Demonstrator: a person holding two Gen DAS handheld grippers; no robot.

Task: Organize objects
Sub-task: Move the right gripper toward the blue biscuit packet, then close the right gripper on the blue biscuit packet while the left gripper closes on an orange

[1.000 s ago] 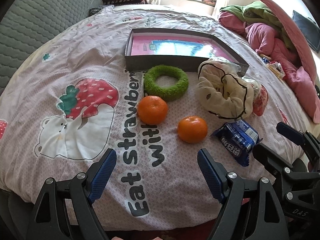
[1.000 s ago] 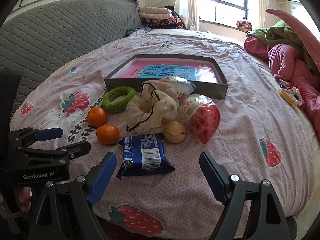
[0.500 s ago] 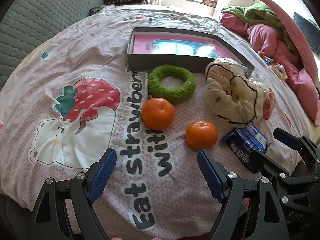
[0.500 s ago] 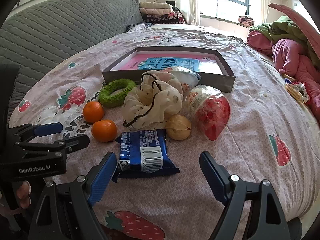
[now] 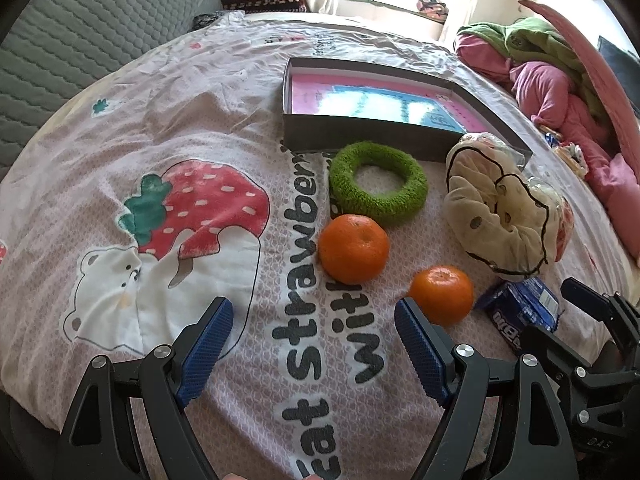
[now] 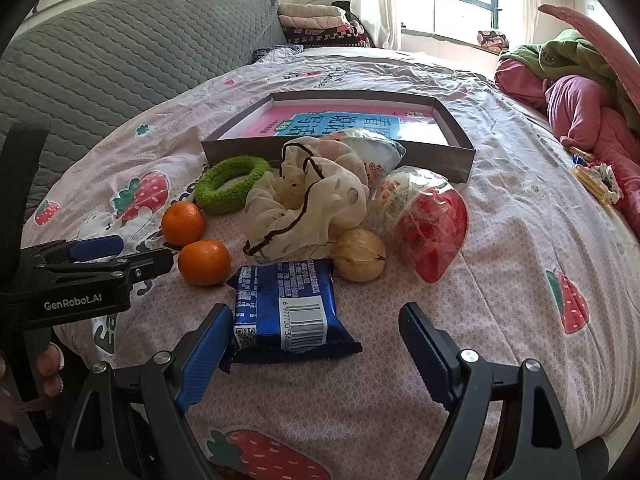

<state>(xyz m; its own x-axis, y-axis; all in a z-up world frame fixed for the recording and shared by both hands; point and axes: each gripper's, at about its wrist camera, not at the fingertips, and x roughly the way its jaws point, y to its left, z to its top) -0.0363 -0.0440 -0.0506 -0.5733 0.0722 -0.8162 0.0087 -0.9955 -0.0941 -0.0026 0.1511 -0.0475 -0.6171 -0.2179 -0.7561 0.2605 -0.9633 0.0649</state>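
Note:
On the bed lie two oranges (image 5: 354, 249) (image 5: 441, 294), a green ring (image 5: 378, 183), a cream dotted cloth (image 5: 496, 216), a blue snack packet (image 6: 288, 308), a pale round fruit (image 6: 359, 260) and a red-and-white bag (image 6: 424, 222). A grey shallow box (image 5: 360, 132) holding a pink book stands behind them. My left gripper (image 5: 314, 350) is open and empty, just short of the oranges. My right gripper (image 6: 316, 346) is open, with the blue packet lying between its jaws; it also shows in the left wrist view (image 5: 584, 308).
A grey quilted headboard (image 6: 100, 60) runs along the left. Pink and green bedding (image 6: 580, 92) is piled at the right. Folded blankets (image 6: 316, 24) are stacked at the far end by the window. Small wrappers (image 6: 596, 176) lie at the right edge.
Both grippers have moved forward toward the objects. The oranges sit nearer my left jaws, and the blue packet now lies between my right jaws.

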